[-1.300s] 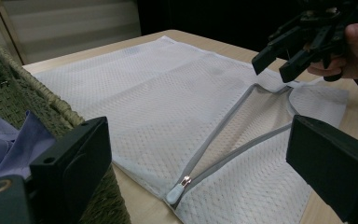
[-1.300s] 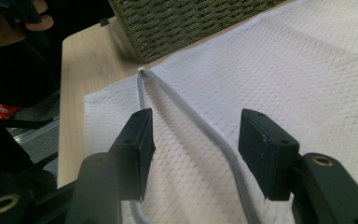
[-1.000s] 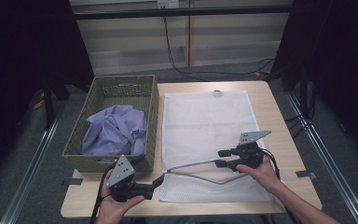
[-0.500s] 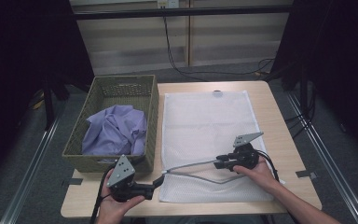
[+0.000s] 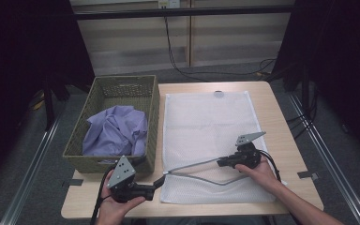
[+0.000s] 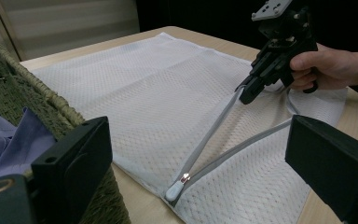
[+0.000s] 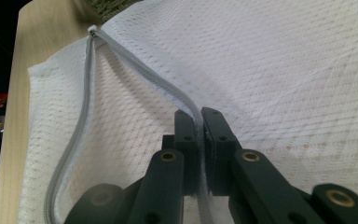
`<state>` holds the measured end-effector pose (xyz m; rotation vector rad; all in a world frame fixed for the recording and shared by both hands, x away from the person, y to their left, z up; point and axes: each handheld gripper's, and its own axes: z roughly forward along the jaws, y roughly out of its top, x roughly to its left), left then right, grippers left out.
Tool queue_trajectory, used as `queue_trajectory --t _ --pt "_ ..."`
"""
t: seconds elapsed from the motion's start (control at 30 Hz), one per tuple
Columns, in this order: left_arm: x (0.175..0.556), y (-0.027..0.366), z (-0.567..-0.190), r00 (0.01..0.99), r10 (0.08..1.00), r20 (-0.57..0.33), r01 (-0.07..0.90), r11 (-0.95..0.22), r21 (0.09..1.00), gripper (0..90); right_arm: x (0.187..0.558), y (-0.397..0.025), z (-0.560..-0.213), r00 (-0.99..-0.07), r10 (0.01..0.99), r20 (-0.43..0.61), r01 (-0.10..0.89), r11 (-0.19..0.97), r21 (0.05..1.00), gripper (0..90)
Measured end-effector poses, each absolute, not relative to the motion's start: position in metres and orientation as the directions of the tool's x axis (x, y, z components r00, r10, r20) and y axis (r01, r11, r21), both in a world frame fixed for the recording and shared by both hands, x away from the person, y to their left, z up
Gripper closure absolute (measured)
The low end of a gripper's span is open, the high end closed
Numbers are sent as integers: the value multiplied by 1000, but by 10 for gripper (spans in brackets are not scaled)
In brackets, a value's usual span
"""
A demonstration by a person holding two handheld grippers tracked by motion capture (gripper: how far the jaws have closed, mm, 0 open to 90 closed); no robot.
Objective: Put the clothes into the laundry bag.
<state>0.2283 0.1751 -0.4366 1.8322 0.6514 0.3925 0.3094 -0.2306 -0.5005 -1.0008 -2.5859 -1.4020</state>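
Note:
A white mesh laundry bag (image 5: pixel 206 126) lies flat on the table, its grey zipper open along the near edge. My right gripper (image 5: pixel 221 162) (image 7: pixel 199 126) is shut on the upper zipper edge (image 7: pixel 158 88) and holds it up off the lower one. In the left gripper view it appears at the upper right (image 6: pixel 247 93). My left gripper (image 5: pixel 161 180) (image 6: pixel 200 140) stands open at the bag's near left corner, its jaws wide apart. It points at the zipper pull (image 6: pixel 175 189) and does not touch it.
A woven basket (image 5: pixel 122 86) stands at the left of the table with a crumpled purple shirt (image 5: pixel 117 133) inside. Its near corner is close to my left gripper. A person's hands hold both grippers at the table's front edge (image 5: pixel 192 211).
My right gripper has shifted a little to the left and toward the person, still holding the zipper edge. The left gripper has stayed in place.

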Motion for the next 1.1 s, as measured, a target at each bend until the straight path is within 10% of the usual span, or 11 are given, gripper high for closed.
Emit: queue_trajectory --t 1.1 --pt "229 175 -437 791 611 -34 239 -258 936 70 303 -235 -472 -807 523 273 470 289 834 874"
